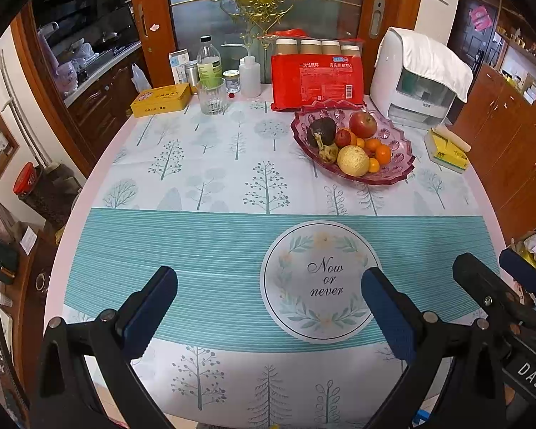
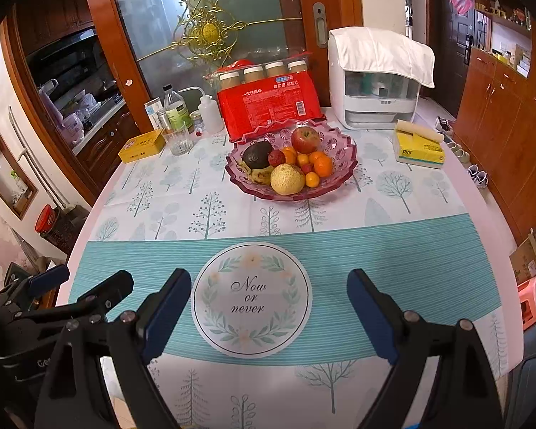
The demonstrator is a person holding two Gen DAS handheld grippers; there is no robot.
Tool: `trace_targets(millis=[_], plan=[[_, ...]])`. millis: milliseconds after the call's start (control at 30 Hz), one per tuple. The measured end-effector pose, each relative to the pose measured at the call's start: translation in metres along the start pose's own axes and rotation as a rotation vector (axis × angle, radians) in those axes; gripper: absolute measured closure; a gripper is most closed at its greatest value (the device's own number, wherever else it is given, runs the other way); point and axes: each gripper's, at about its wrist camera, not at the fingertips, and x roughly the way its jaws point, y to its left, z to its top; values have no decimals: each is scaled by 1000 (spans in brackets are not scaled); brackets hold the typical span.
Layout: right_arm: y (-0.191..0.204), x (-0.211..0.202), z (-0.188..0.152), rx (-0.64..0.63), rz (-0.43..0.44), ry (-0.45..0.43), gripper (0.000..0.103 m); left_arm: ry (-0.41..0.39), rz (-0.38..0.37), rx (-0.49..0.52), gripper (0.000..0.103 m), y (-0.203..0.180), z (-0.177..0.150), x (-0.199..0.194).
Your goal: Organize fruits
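Note:
A pink glass fruit bowl (image 1: 393,171) (image 2: 343,153) stands at the far right of the table. It holds a red apple (image 1: 363,124) (image 2: 305,139), a dark avocado (image 1: 321,131) (image 2: 256,153), a spotted banana (image 1: 326,150), a yellow melon (image 1: 353,160) (image 2: 287,178) and several small oranges (image 1: 382,153) (image 2: 323,165). My left gripper (image 1: 269,296) hangs open over the near teal band of the cloth, nothing between its fingers. My right gripper (image 2: 269,296) is open beside it, also empty. Both are well short of the bowl.
A red pack of paper cups (image 1: 318,78) (image 2: 271,103) stands behind the bowl, a white covered appliance (image 1: 418,78) (image 2: 378,78) to its right. A tissue pack (image 1: 446,150) (image 2: 418,148), a glass (image 1: 212,98), bottles (image 1: 209,62) and a yellow tin (image 1: 160,100) line the far edge.

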Motion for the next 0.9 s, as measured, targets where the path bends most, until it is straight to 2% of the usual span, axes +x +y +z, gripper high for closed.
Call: trace_targets(millis=[900], plan=[[-1, 0, 1, 1, 2, 4, 13, 12, 3, 3, 1, -2, -2, 3]])
